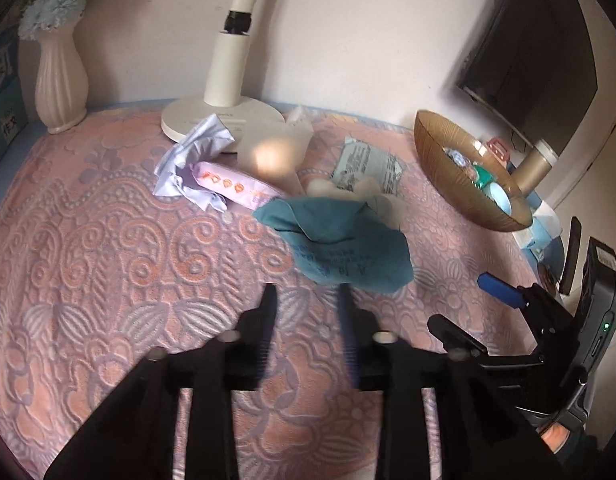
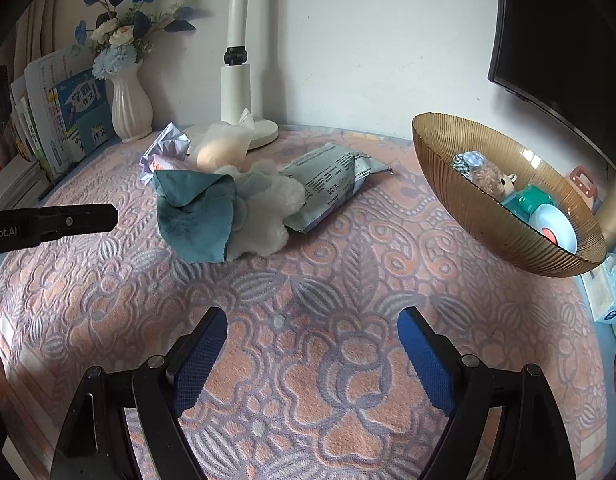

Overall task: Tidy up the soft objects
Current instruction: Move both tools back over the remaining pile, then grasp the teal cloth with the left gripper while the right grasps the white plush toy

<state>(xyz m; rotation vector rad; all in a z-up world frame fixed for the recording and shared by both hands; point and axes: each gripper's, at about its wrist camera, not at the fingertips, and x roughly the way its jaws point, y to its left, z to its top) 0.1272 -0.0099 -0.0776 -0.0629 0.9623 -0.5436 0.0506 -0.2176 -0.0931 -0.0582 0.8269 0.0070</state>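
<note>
A white wall stood behind the counter (image 2: pixel 308 360), which was covered with a pink and lilac patterned cloth. Along the back stood one white vase (image 2: pixel 131 108) of blue and cream flowers, one white lamp base (image 1: pixel 224 116) and a stack of books (image 2: pixel 64 116) at the far left.

Near the middle of the counter lay a single heap of soft things: one teal cloth (image 2: pixel 196 216), one white plush (image 2: pixel 268 204) touching its right side, one grey-green packet (image 2: pixel 331 188) leaning behind the plush, one pink packet (image 1: pixel 232 186), one crumpled lilac wrapper (image 1: pixel 192 156) and one peach-coloured lump (image 2: pixel 218 152) in a clear bag.

One amber ribbed bowl (image 2: pixel 467 208) sat at the right edge, well apart from the heap, holding a small brown plush, a checked cloth and some teal and white items.

The left tongs (image 1: pixel 306 292) stood partly open just short of the teal cloth, with nothing between the pads. The right tongs (image 2: pixel 311 332) were spread wide and empty over bare cloth; the front half of the counter lay open between them and the heap
</note>
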